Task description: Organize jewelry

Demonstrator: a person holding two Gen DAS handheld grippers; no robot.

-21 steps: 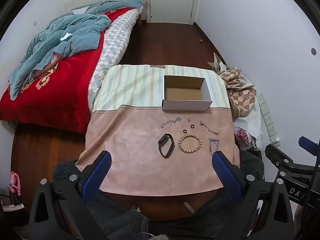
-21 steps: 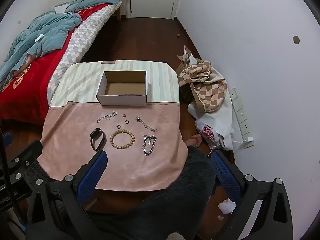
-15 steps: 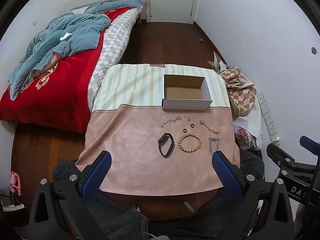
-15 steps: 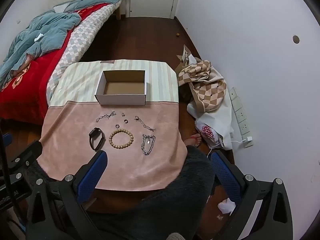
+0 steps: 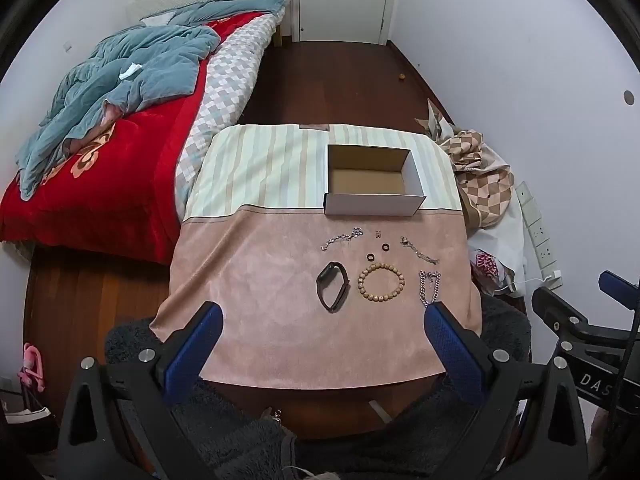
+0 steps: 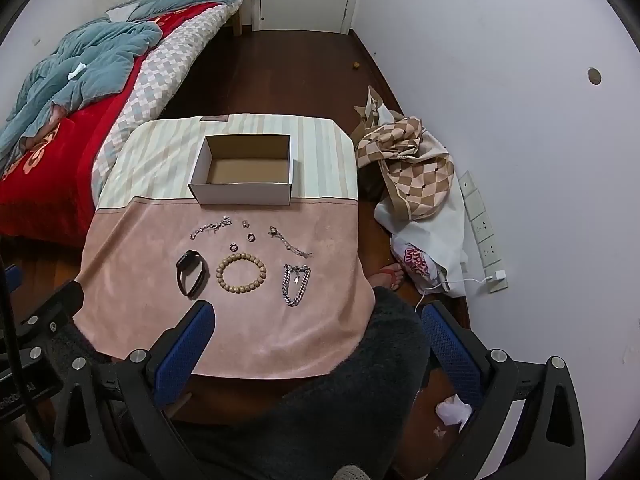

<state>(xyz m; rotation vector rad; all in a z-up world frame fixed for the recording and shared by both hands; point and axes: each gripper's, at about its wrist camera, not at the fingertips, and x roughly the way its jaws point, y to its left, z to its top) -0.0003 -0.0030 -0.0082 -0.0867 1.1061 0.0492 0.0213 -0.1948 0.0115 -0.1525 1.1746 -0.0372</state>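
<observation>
hovering wide open and empty — left claw [image 5: 322,338], right claw [image 6: 316,336] — above bead bracelet [image 6: 241,273], short of box [image 6: 244,170]

Both your wrist cameras look down from high behind the near edge of the table [image 5: 280,340], left view offset leftward; both share the box [image 6: 244,194] and jewelry.

thick chain [image 5: 429,289] — part hidden, tiny earring [image 5: 378,233] unclear
</observation>
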